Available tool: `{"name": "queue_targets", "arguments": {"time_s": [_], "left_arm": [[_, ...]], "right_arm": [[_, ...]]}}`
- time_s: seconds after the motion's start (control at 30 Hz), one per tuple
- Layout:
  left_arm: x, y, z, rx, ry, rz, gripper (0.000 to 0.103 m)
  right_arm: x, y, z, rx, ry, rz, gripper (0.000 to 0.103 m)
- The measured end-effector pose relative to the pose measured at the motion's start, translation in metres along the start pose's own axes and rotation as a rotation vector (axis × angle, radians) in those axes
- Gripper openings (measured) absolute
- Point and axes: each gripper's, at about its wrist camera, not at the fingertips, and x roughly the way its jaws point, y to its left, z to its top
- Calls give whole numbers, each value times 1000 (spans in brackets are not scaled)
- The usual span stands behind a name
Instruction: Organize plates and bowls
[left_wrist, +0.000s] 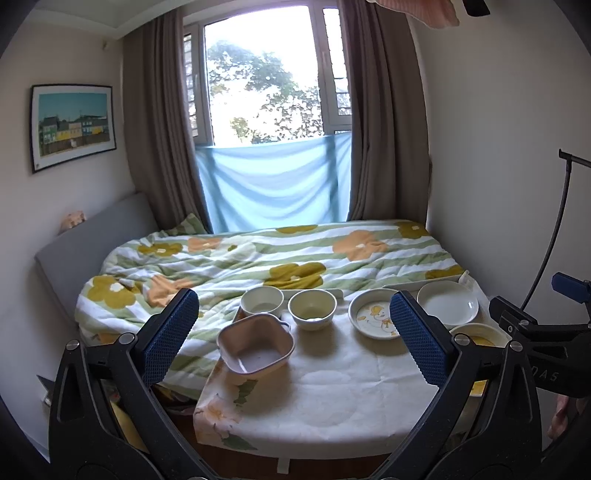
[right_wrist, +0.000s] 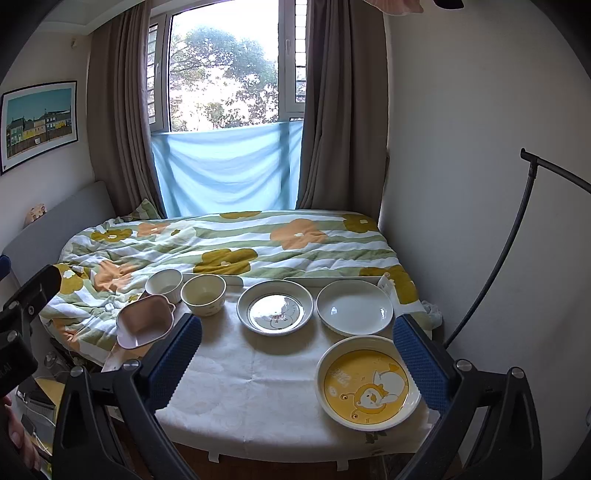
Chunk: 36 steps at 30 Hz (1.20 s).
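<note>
On a table with a white cloth (right_wrist: 258, 387) stand a pink square bowl (left_wrist: 255, 349) (right_wrist: 144, 325), a white bowl (left_wrist: 262, 300) (right_wrist: 164, 283) and a cream bowl (left_wrist: 312, 308) (right_wrist: 204, 294). To their right lie a cartoon plate (left_wrist: 373, 318) (right_wrist: 275, 307), a plain white plate (left_wrist: 447, 302) (right_wrist: 354, 306) and a yellow duck plate (right_wrist: 368, 382) (left_wrist: 480, 334). My left gripper (left_wrist: 295, 338) is open and empty, above the table's near left part. My right gripper (right_wrist: 297, 363) is open and empty, above the near right part by the yellow plate.
A bed with a flowered quilt (left_wrist: 258, 258) (right_wrist: 229, 243) lies right behind the table. Curtains and a window (left_wrist: 266, 74) are beyond it. A wall is close on the right, with a black curved stand (right_wrist: 509, 240) beside the table.
</note>
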Motion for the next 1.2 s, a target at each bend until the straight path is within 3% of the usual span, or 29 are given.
{"name": "queue_targets", "arguments": {"time_s": [0.37, 0.47, 0.57, 0.73, 0.93, 1.2], "left_arm": [[12, 10, 4, 22, -2, -23, 103], [25, 5, 5, 55, 25, -65, 103], [42, -3, 1, 82, 61, -163, 103], [86, -34, -10, 133, 156, -289, 103], [156, -100, -33, 231, 320, -464, 103], [254, -192, -79, 323, 600, -681, 102]], "right_arm": [[1, -3, 0, 18, 9, -1, 103], [0, -4, -4, 48, 29, -21, 103], [7, -15, -10, 77, 72, -68, 103], [21, -56, -30, 164, 150, -125, 103], [51, -113, -60, 294, 277, -163, 103], [114, -180, -110, 509, 391, -44, 103]]}}
